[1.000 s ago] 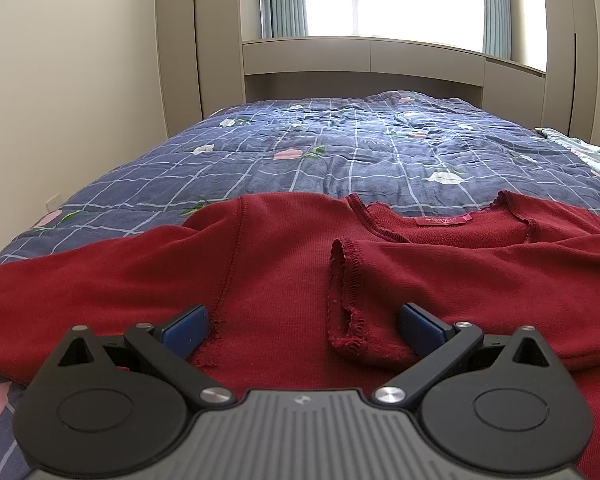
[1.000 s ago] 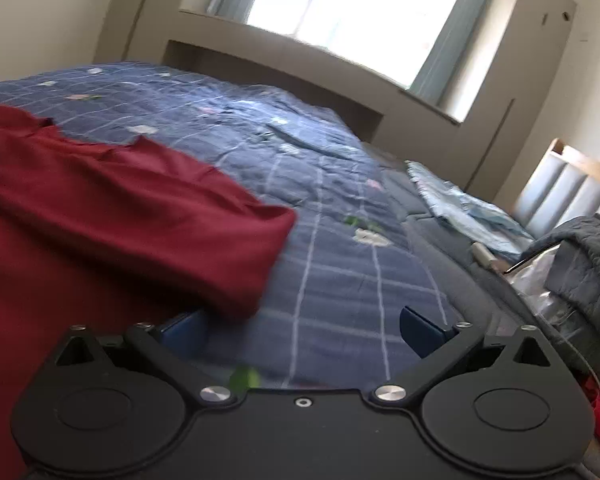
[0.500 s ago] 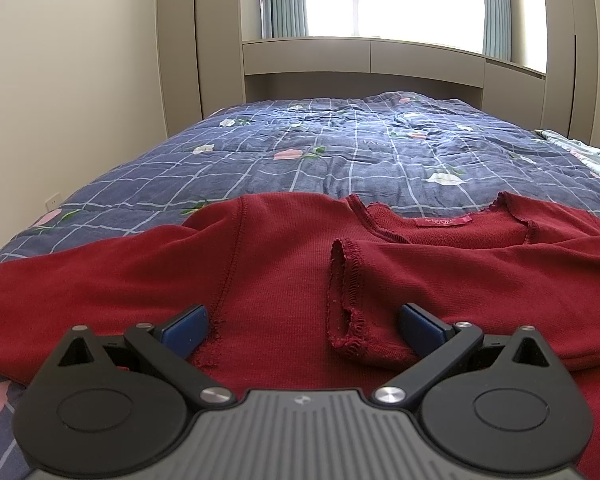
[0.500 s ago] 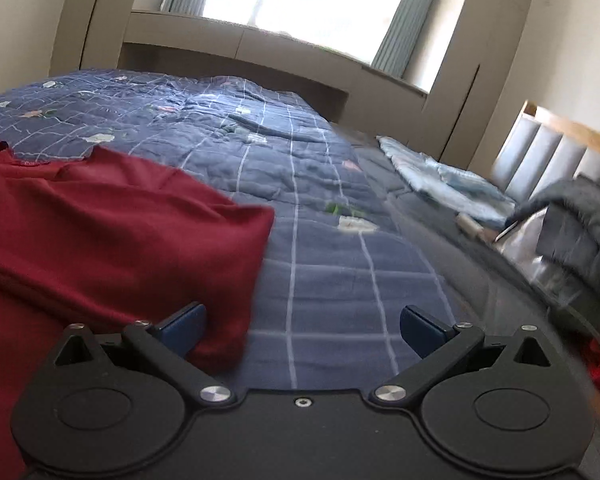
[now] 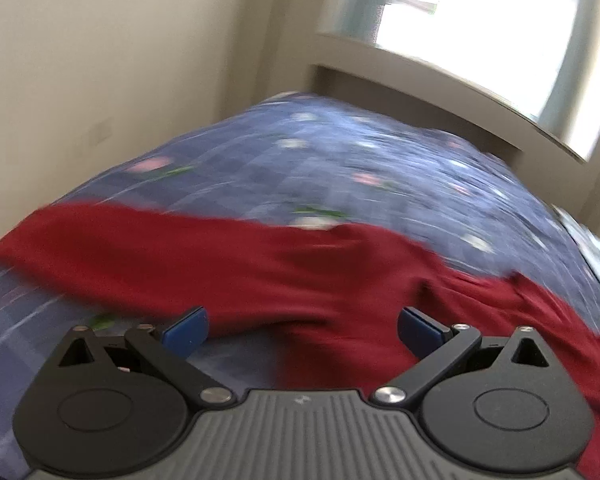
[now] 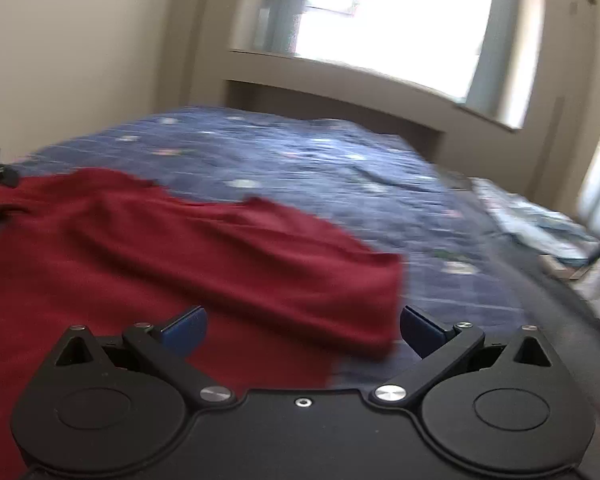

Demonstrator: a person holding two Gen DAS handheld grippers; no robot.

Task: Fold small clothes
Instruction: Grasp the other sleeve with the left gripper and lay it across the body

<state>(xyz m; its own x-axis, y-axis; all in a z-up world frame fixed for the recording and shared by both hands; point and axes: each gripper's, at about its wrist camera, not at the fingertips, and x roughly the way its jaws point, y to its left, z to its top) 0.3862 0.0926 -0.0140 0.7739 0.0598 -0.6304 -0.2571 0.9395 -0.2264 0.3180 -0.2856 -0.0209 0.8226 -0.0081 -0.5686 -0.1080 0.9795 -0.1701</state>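
Observation:
A dark red long-sleeved sweater (image 5: 260, 272) lies spread on the blue checked quilt (image 5: 340, 160). In the left wrist view its left sleeve stretches out to the left. My left gripper (image 5: 302, 330) is open and empty, low over the sweater's left side by the armpit. In the right wrist view the sweater (image 6: 180, 264) has its right sleeve folded across the body. My right gripper (image 6: 302, 330) is open and empty over the sweater's right edge. Both views are blurred.
The quilt (image 6: 320, 160) covers the whole bed. A light blue cloth (image 6: 540, 216) and a grey garment lie at the bed's right side. A beige wall (image 5: 100, 60) stands at the left, a window ledge behind the bed.
My left gripper has swung left from the sweater's middle to its left sleeve side. My right gripper has turned left, more over the sweater. Both stay open.

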